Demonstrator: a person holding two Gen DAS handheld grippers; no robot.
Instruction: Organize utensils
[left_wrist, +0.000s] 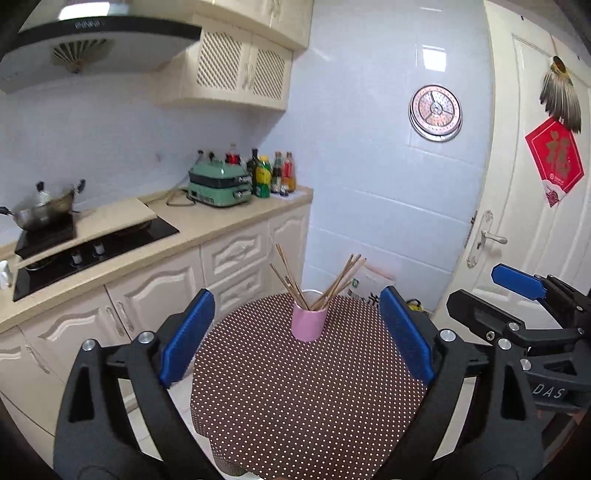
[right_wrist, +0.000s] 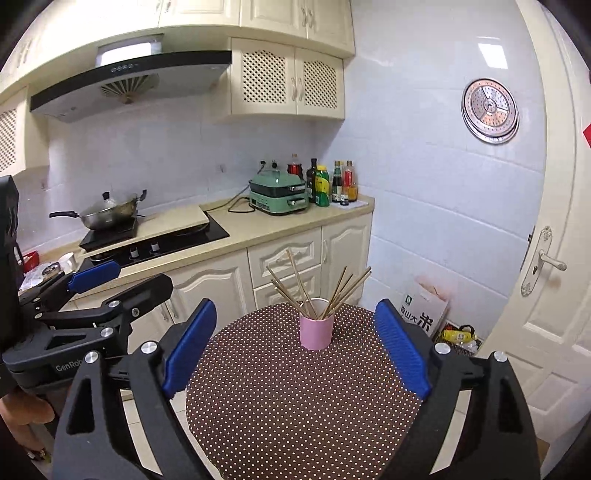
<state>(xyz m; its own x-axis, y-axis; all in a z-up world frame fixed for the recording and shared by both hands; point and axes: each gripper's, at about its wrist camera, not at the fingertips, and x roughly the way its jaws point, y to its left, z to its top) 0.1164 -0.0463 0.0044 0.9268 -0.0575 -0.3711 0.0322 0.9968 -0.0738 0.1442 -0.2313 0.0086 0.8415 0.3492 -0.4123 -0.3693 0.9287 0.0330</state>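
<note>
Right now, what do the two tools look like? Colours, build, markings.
Both match: left tool and right tool have black plastic scissor-style arms with triangular cutouts, silver pivot bolts and ribbed blue finger pads. The left body reads "GenRob..." in the right wrist view; the right body reads "DAS" in the left wrist view. No cables visible.

Both views are taken from above the near edge of the round bench (left_wrist: 306, 398), facing the tiled kitchen corner. The left wrist view is set further left and the right further right; the pink cup (right_wrist: 316, 333), bench and stove counter (left_wrist: 207, 221) are shared.
</note>
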